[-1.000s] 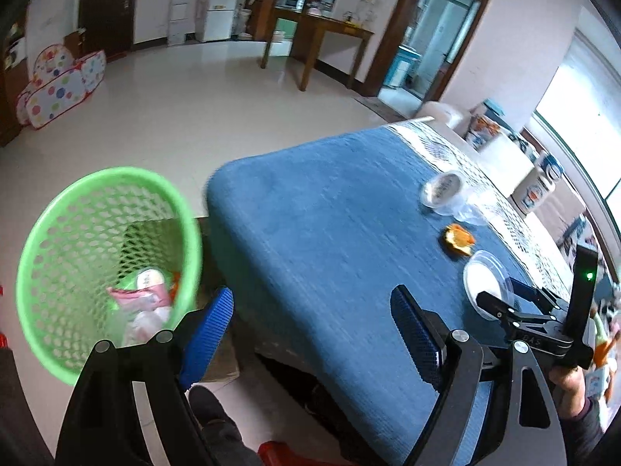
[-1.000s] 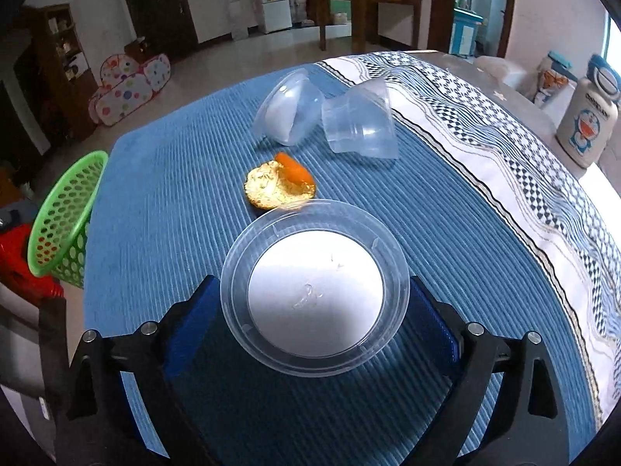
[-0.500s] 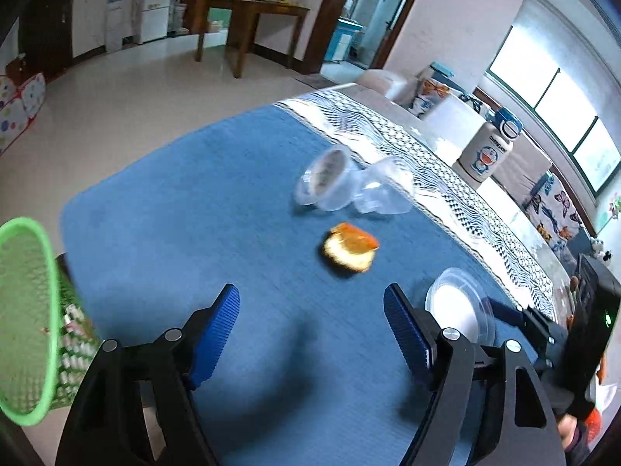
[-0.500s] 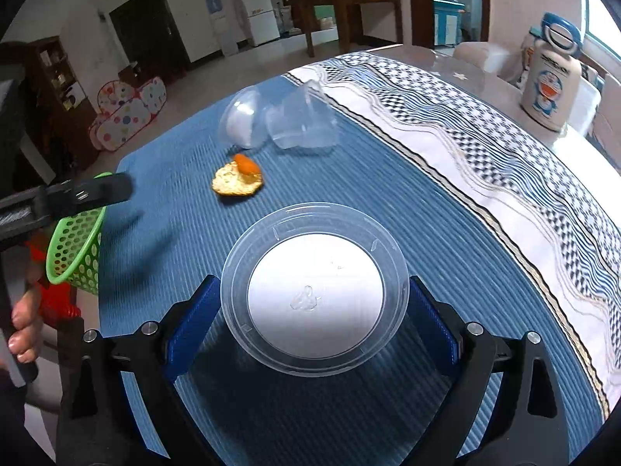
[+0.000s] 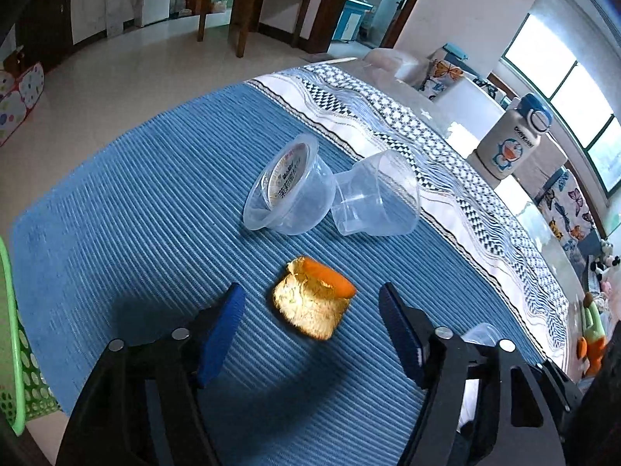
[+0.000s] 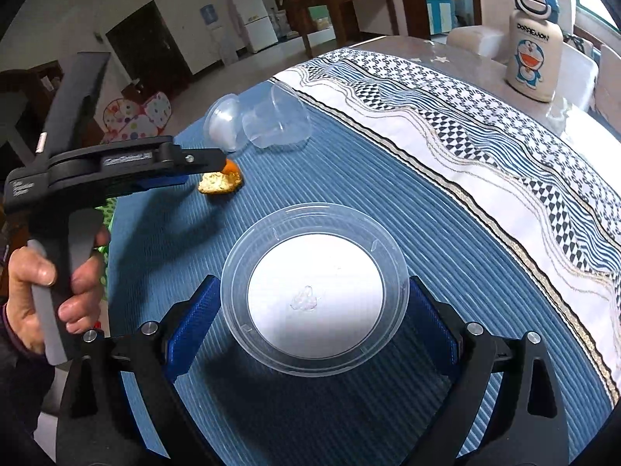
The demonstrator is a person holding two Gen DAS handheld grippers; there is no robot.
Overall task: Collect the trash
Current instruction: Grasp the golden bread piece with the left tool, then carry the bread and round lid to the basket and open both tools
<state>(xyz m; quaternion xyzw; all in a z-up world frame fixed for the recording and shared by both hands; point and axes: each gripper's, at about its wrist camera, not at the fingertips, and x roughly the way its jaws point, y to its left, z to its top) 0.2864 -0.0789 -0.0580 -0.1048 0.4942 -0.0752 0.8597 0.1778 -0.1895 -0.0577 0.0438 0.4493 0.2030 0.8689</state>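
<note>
Peel (image 5: 312, 303) (orange, pith side up) lies flat on the blue mat (image 5: 136, 202), between the left gripper's (image 5: 310, 320) blue pads (image 5: 221, 330). Pads flank it, gap on both sides, no contact. Jaws have just been closing, not on it yet.

Right gripper (image 6: 310, 320): pads sit against the rim of a clear lid (image 6: 314, 303) on either side, lid stays level across the jaws, so clamped on the lid.

Behind the peel: two clear cups on their sides, touching. Left one (image 5: 289, 190) has a printed film in its mouth, mouth facing left. Right one (image 5: 378, 198) is bare, mouth facing away.

From the right wrist view the left gripper (image 6: 217, 163) comes in from the left, tip over the peel, a hand (image 6: 42, 283) wrapped on its grey handle.

Green basket (image 5: 11, 334) at the left mat edge, off the table (only a sliver of its rim shows). Doraemon bottle (image 6: 533, 39) upright on the far side of the table, well apart from the trash. Patterned cloth (image 6: 446, 116) runs along the mat's far edge.
</note>
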